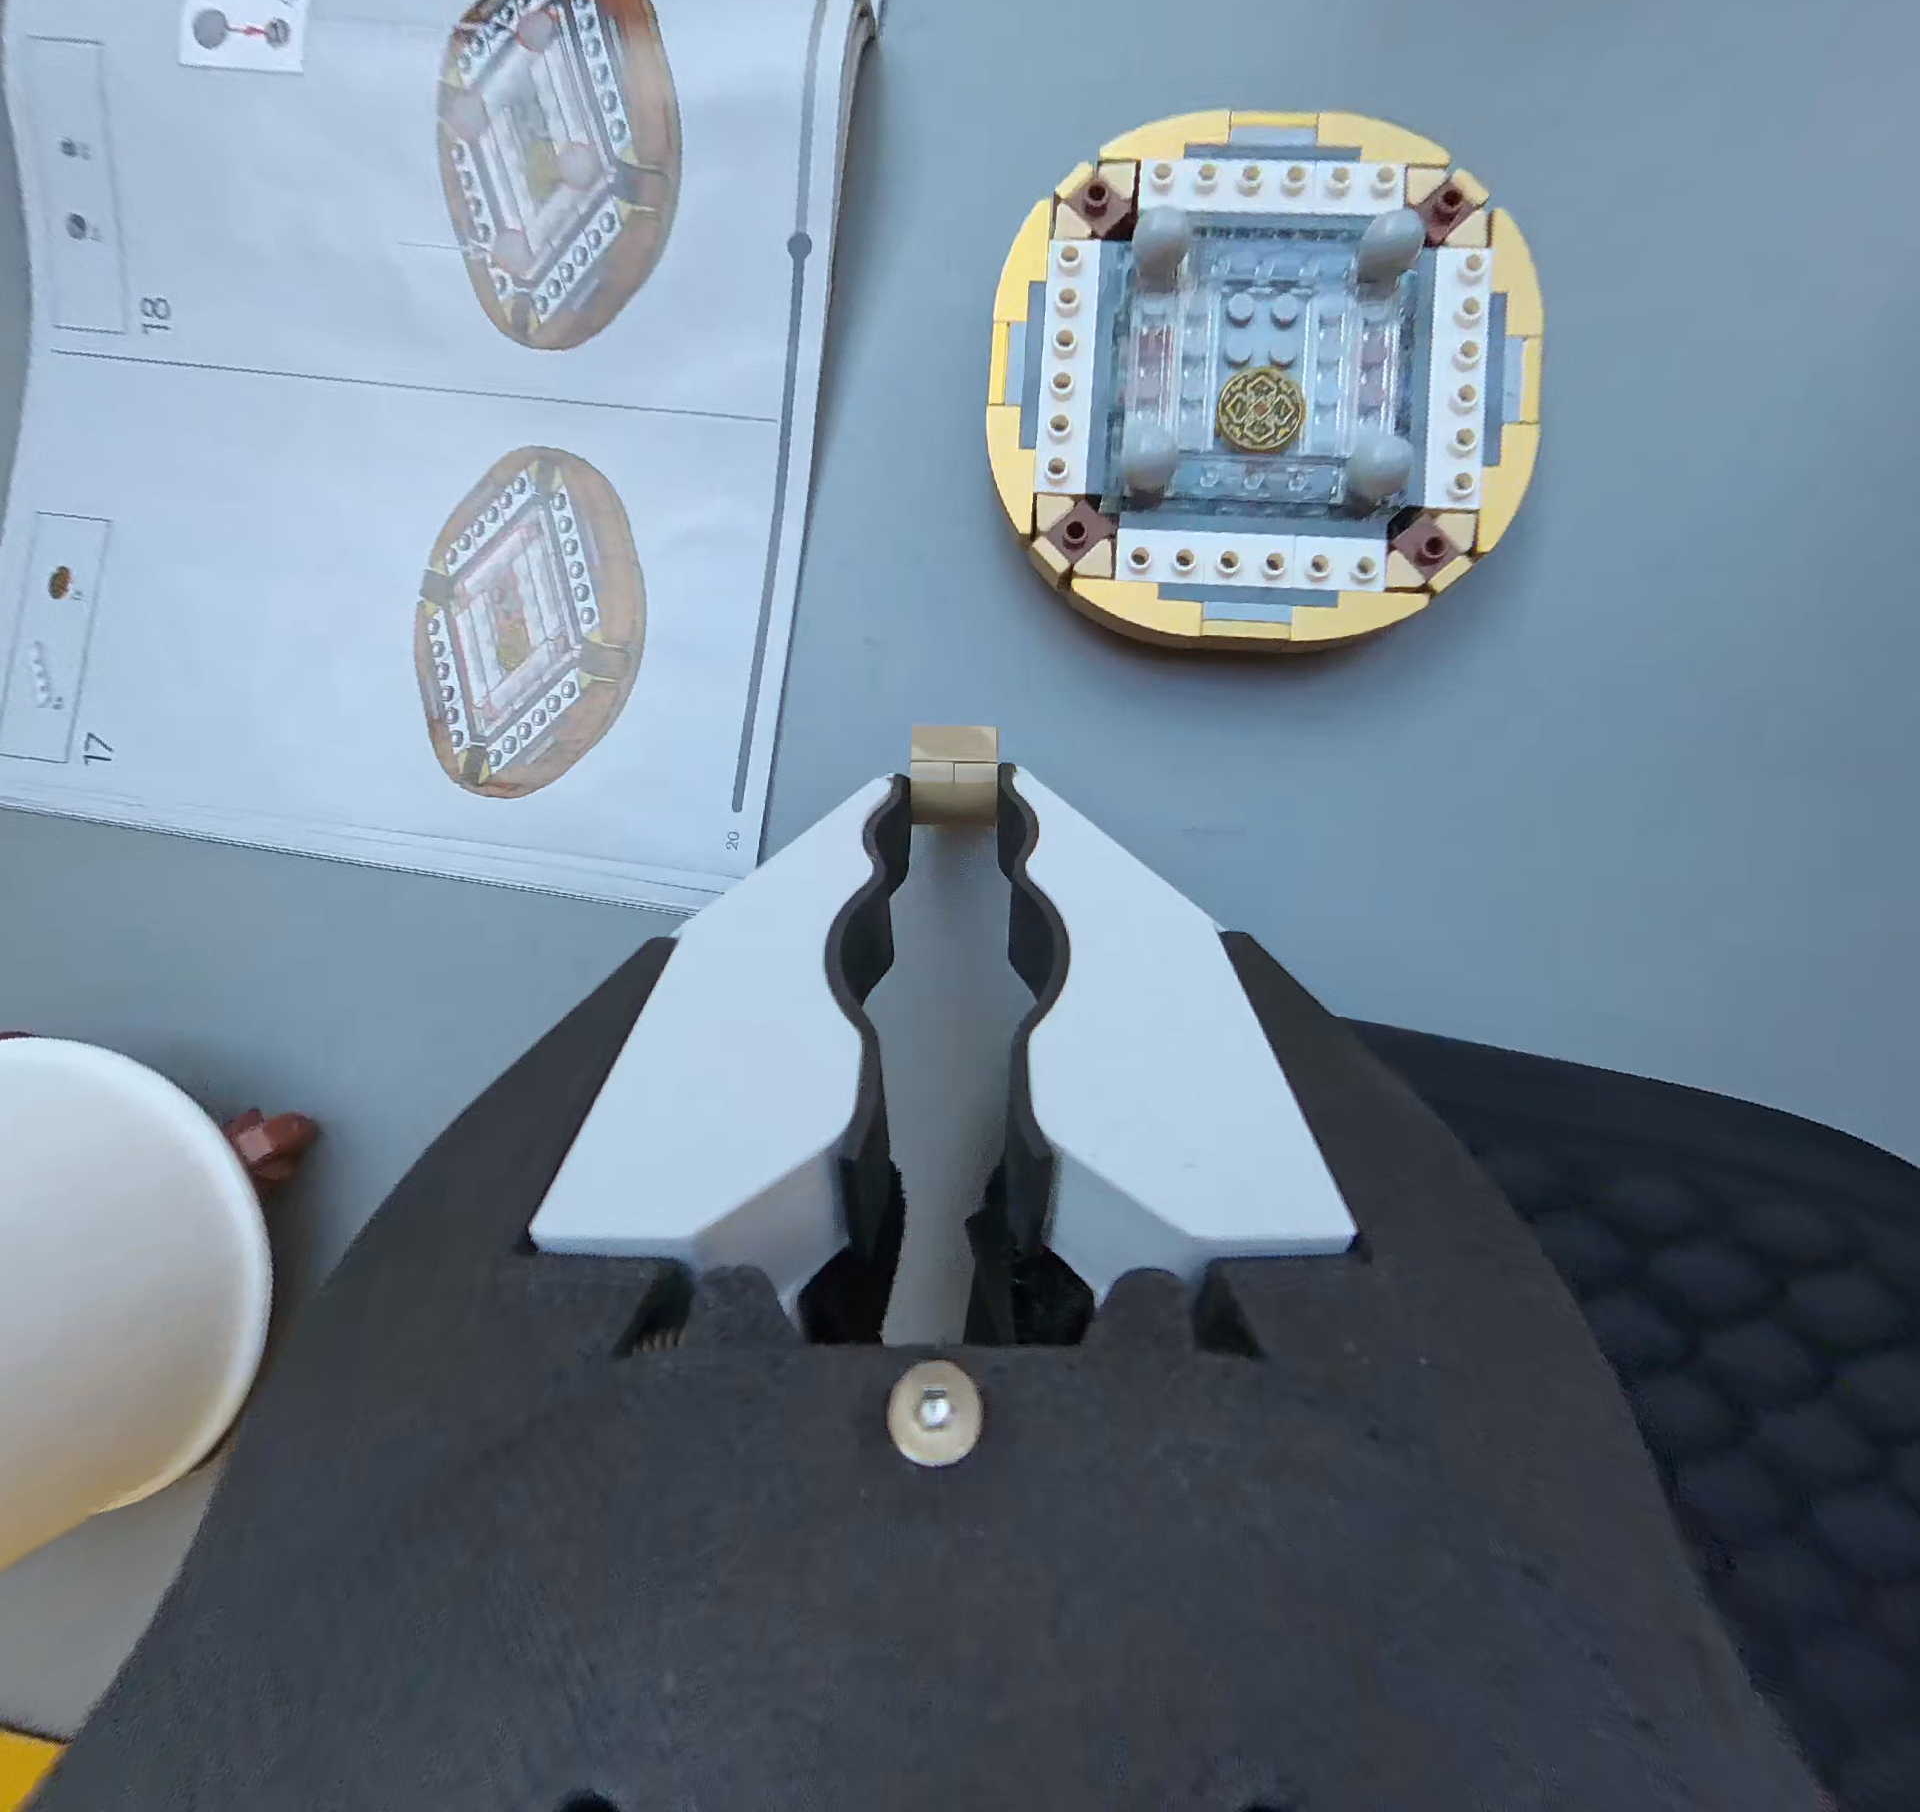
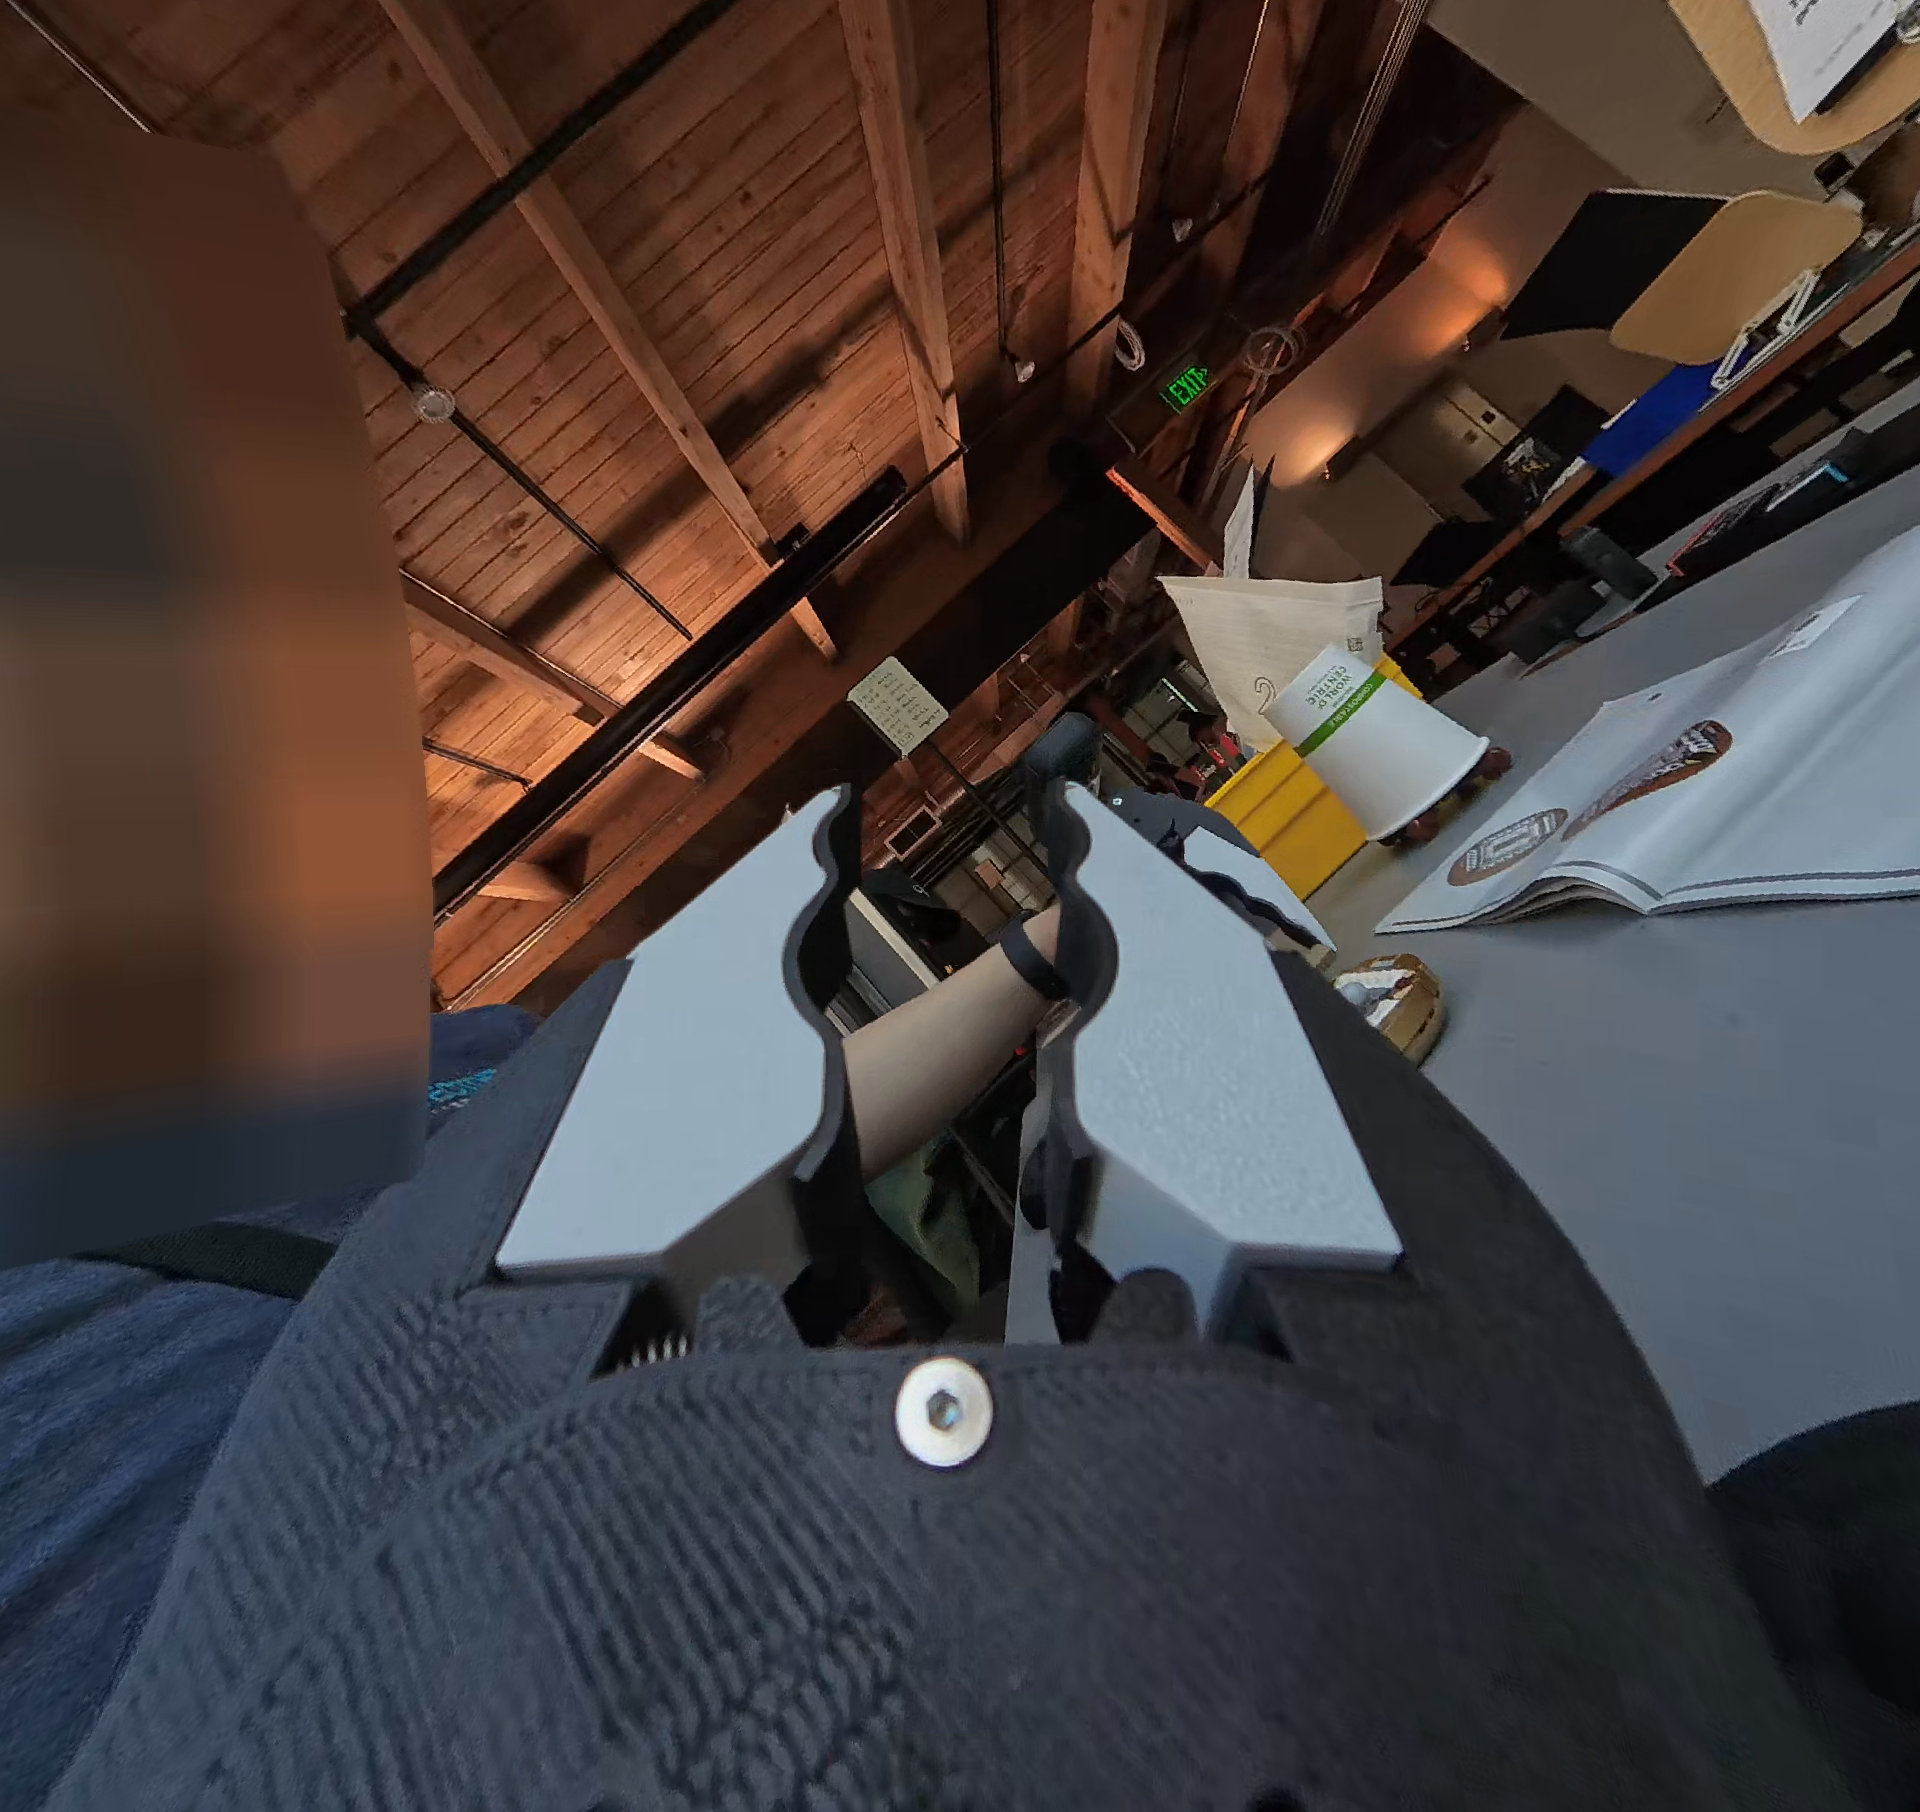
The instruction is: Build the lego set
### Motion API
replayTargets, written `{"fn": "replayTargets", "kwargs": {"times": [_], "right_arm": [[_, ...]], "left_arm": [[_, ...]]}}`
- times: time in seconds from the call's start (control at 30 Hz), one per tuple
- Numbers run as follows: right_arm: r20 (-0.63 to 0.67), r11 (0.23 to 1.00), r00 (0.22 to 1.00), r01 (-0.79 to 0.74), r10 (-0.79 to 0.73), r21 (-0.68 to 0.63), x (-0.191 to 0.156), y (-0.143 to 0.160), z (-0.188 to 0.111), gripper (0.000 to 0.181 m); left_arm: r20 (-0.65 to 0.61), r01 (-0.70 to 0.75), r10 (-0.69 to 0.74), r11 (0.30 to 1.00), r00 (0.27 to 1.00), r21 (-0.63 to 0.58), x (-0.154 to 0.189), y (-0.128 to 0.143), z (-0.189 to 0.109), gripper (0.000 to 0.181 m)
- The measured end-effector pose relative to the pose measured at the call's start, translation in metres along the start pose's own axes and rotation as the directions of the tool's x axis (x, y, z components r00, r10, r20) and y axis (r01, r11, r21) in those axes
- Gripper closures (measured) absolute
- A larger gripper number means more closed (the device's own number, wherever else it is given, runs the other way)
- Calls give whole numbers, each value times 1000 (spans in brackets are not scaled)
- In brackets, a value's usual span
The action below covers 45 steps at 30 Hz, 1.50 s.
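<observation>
A white paper cup (image 2: pixel 1371 754) with a green band lay tipped on the grey table (image 2: pixel 1662 1087), a yellow bin (image 2: pixel 1288 817) just behind it. Wooden ceiling beams (image 2: pixel 894 204) ran overhead, with a green lit sign (image 2: pixel 1187 387) beneath them.

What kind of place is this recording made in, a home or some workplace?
Most likely a workshop or shared workspace, not a home. The right wrist view shows an exposed wooden beam ceiling, a lit green exit sign, and long grey worktables with equipment behind them.
</observation>
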State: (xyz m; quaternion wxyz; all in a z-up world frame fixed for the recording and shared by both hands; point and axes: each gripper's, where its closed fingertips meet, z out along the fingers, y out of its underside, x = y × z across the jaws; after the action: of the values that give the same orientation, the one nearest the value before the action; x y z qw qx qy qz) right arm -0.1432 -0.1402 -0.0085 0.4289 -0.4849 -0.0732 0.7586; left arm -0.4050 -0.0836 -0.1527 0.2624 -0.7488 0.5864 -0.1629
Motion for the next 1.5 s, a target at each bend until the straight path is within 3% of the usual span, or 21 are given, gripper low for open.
{"fn": "replayTargets", "kwargs": {"times": [0.03, 0.17, 0.53, 0.73, 0.9, 0.97, 1.07, 1.17, 1.3, 1.37, 1.5], "right_arm": [[-6, 999, 1000, 19, -19, -27, 0, 5, 2, 147], [-9, 992, 998, 55, -57, -114, -1, 20, 10, 147], [17, 999, 1000, -6, 7, -50, 1, 8, 6, 148], [17, 999, 999, -26, 27, -41, 3, 5, 6, 147], [6, 997, 999, -34, 35, -71, 5, 10, 8, 147], [4, 997, 1000, -9, 9, -71, 2, 11, 7, 148], [-17, 995, 998, 50, -52, -85, 1, 13, 8, 152], [-74, 978, 988, 123, -137, -169, 9, 25, 16, 156], [-141, 879, 896, 366, -422, -305, 18, 41, 27, 168], [-151, 789, 805, 494, -574, -365, 21, 47, 32, 179], [-210, 611, 587, 657, -782, -441, 34, 46, 39, 181]], "left_arm": [[-5, -4, 4, 1000, 1000, -17, -1, 3, 4, 167], [-22, 14, -13, 1000, 1000, 3, -2, 2, 9, 167], [-4, 53, -52, 998, 999, 36, 1, 6, 4, 156], [35, 127, -138, 968, 990, 215, 1, -12, -14, 160], [123, 160, -190, 962, 974, 223, -8, -14, -20, 156], [169, 202, -277, 909, 946, 364, -13, -31, -36, 155], [145, 249, -423, 740, 895, 624, -6, -58, -63, 155], [223, 178, -491, 644, 842, 744, 7, -63, -85, 146], [315, 115, -493, 663, 811, 740, 25, -50, -89, 141], [328, 100, -493, 659, 805, 745, 29, -44, -90, 138], [348, 30, -515, 590, 783, 807, 27, -47, -108, 145]]}}
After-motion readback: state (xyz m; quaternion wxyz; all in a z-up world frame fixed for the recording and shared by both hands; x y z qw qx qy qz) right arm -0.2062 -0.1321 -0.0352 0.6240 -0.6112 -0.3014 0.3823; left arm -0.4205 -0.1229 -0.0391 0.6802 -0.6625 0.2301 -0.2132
